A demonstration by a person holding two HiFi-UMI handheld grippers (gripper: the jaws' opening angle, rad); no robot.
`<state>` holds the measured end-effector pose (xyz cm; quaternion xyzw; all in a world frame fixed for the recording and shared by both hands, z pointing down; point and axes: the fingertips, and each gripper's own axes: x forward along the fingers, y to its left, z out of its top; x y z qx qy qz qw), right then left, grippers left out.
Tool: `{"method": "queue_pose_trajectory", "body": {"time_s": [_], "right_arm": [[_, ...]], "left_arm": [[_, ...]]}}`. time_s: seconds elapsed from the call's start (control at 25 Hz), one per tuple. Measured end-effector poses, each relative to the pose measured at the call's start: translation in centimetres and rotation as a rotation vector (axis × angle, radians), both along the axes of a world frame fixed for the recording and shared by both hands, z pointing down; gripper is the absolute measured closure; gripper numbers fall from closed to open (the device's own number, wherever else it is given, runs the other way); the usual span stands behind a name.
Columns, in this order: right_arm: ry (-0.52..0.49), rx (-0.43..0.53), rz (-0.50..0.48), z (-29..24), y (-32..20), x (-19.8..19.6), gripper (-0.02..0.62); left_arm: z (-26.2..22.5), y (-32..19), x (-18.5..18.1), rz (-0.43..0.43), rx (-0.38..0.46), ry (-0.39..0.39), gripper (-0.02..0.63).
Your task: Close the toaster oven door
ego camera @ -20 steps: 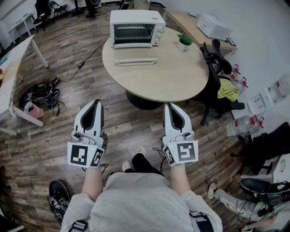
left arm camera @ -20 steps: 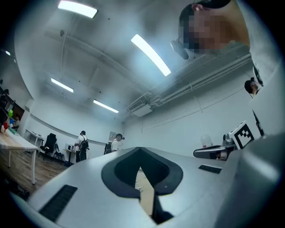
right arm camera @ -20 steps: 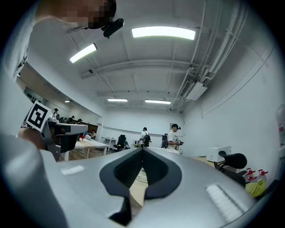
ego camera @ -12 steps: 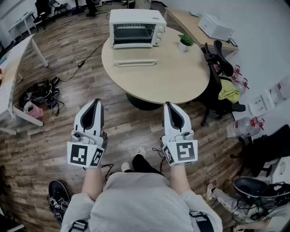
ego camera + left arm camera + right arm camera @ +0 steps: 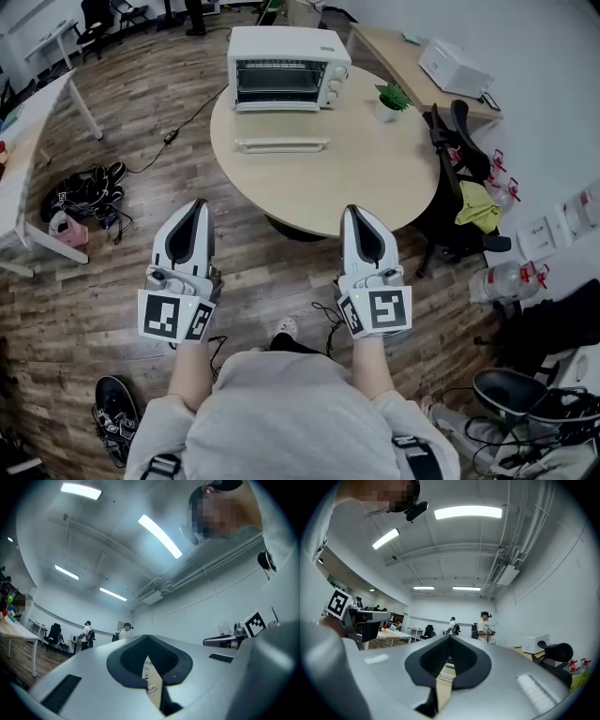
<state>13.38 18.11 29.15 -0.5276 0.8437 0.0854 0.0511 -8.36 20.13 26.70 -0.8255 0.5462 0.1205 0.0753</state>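
The left gripper (image 5: 198, 204) and right gripper (image 5: 353, 212) are both pressed together, pinching nothing, well apart from the oven (image 5: 286, 56), whose door (image 5: 281, 144) lies open.

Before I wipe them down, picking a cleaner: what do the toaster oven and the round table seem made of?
The toaster oven looks like painted metal: smooth white casing. Its lowered door seems glass; the round table shows through. That table: probably matte laminate or wood, uniform pale beige, no glare.
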Motion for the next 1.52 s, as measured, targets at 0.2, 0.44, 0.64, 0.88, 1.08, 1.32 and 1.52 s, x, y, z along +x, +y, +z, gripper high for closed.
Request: {"method": "queue_pose_trajectory", "body": {"time_s": [0.2, 0.44, 0.64, 0.88, 1.08, 1.32, 1.52], "right_arm": [[-0.002, 0.007, -0.023, -0.5, -3.5, 0.7, 0.583], [-0.005, 0.005, -0.061, -0.7, -7.4, 1.5, 0.583], [0.009, 0.004, -0.096, -0.3, -9.6, 2.3, 0.583], [0.009, -0.015, -0.113, 0.5, -12.2, 2.9, 0.583], [0.013, -0.022, -0.108, 0.8, -14.7, 2.6, 0.583], [-0.004, -0.011, -0.069, 0.3, -18.7, 2.0, 0.583], [-0.013, -0.006, -0.036, -0.2, -22.7, 0.3, 0.583]], "left_arm": [[-0.7, -3.0, 1.0, -0.015, 0.011, 0.001, 0.600], [-1.0, -6.2, 2.1, -0.043, 0.015, 0.006, 0.600], [-0.8, -8.1, 3.1, -0.067, 0.019, 0.016, 0.600], [-0.2, -10.4, 4.5, -0.065, 0.003, 0.006, 0.600], [0.0, -13.2, 4.1, -0.061, -0.002, 0.013, 0.600], [-0.2, -17.6, 3.1, -0.029, 0.006, 0.007, 0.600], [-0.7, -22.1, 1.1, -0.002, 0.012, 0.006, 0.600]]}}
